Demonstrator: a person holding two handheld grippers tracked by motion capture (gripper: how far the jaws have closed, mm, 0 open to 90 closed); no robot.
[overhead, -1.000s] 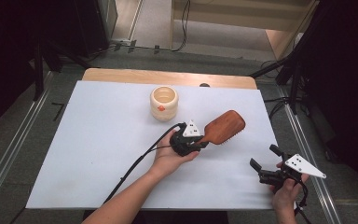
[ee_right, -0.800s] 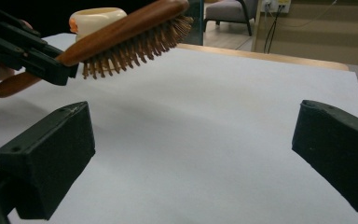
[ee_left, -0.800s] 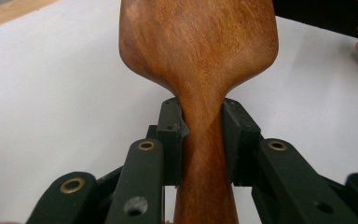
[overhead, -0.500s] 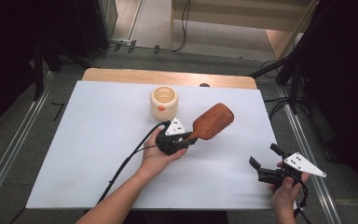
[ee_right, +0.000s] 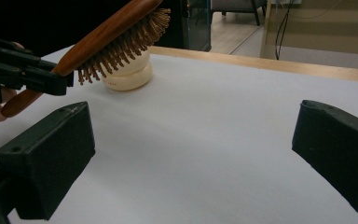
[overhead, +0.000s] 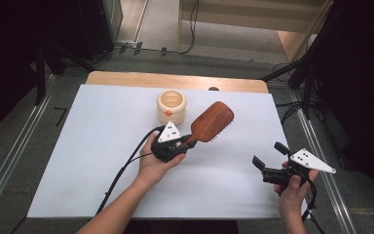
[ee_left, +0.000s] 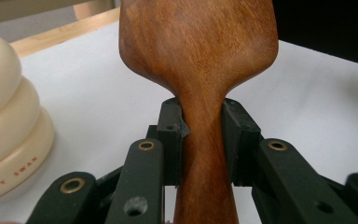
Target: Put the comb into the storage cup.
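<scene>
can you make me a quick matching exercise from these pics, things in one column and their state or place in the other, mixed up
Things:
1. wooden hairbrush
2. cream holder
3. left gripper
4. right gripper

States:
A. jaws wide apart, nothing between them
B. stands on the white sheet, opening upward
C. clamped on a wooden handle
D. held off the table, bristles facing down

Pairs: 1-D, 2-B, 3-C, 4-A

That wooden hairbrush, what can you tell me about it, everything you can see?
The hairbrush looks like reddish-brown polished wood, with a broad oval head and a narrow handle. Brown bristles point downward from its underside. The left gripper clamps the handle just below the head, holding the brush off the white table, tilted with its head raised toward a cream ribbed holder. Whether it touches the holder is unclear.
</scene>
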